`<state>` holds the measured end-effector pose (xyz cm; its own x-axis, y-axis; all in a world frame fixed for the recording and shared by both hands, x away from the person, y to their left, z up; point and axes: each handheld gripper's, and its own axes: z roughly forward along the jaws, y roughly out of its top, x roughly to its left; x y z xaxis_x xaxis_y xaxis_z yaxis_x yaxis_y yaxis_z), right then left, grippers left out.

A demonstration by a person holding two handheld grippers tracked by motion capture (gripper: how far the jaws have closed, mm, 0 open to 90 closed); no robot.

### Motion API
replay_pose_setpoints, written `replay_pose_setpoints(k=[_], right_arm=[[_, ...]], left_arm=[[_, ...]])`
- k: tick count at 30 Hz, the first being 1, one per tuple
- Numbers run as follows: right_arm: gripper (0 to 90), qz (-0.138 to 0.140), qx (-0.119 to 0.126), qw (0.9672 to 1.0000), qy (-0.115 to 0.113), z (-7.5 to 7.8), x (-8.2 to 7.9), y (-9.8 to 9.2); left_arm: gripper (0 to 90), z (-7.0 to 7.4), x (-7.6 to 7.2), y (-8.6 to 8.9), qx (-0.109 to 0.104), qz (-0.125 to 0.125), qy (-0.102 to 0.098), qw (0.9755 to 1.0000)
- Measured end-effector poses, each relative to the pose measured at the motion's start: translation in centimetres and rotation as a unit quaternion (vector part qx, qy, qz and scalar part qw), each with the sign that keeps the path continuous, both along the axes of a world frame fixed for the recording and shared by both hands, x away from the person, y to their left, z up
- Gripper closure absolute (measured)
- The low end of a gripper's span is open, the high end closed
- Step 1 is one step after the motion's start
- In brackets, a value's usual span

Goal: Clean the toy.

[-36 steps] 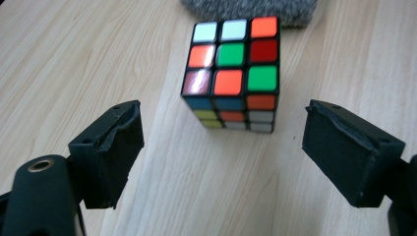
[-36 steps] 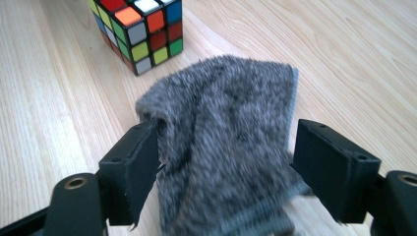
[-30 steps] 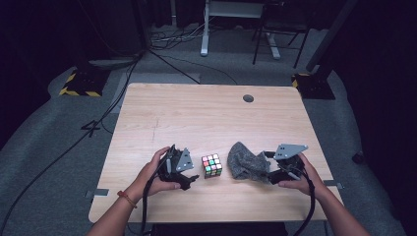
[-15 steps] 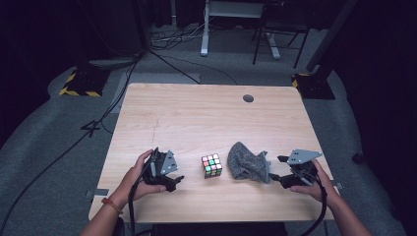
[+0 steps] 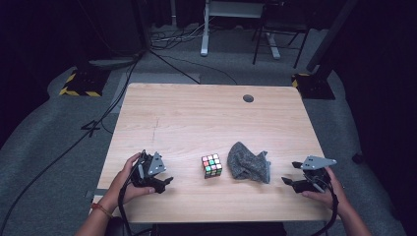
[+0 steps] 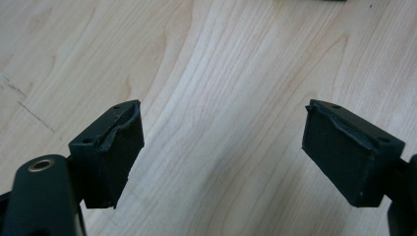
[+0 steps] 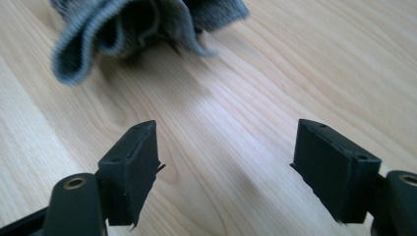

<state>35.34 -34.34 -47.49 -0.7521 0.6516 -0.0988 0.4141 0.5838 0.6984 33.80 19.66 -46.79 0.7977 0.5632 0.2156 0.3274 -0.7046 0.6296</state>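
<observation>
A Rubik's cube (image 5: pixel 211 165) sits near the table's front, with a crumpled grey cloth (image 5: pixel 250 163) just to its right. My left gripper (image 5: pixel 164 183) rests low at the front left, apart from the cube, jaws pointing toward it. In the left gripper view, the left gripper (image 6: pixel 221 147) is open over bare wood. My right gripper (image 5: pixel 290 173) is at the front right, a short gap away from the cloth. In the right gripper view, the right gripper (image 7: pixel 226 162) is open with nothing between its jaws, and the cloth (image 7: pixel 137 29) lies ahead of it.
The light wooden table (image 5: pixel 196 118) has a round cable hole (image 5: pixel 248 98) at the back right. Cables, a stand and yellow-black striped bases are on the grey floor beyond the far edge. Each gripper is near a side edge of the table.
Both hands have drawn outward and toward the front edge: the left away from the cube, the right away from the cloth. Cube and cloth stayed put.
</observation>
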Motion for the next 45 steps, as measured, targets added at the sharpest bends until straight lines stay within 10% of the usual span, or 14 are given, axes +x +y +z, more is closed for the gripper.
replay_pose_setpoints(k=[15,19,45], right_arm=[[20.4,-0.094,0.047,0.9943,0.020,-2.6,-0.4,-3.7],[19.9,-0.098,0.053,0.9937,0.013,-2.8,-0.5,-3.8],[19.9,-0.102,0.053,0.9933,0.013,-2.8,-0.5,-3.7]], left_arm=[[16.1,-2.6,0.4,3.2,-0.040,0.046,0.042,0.9973],[15.8,-3.6,0.6,4.6,-0.097,0.070,0.072,0.9902],[15.1,-3.6,0.6,4.5,-0.097,0.074,0.071,0.9899]])
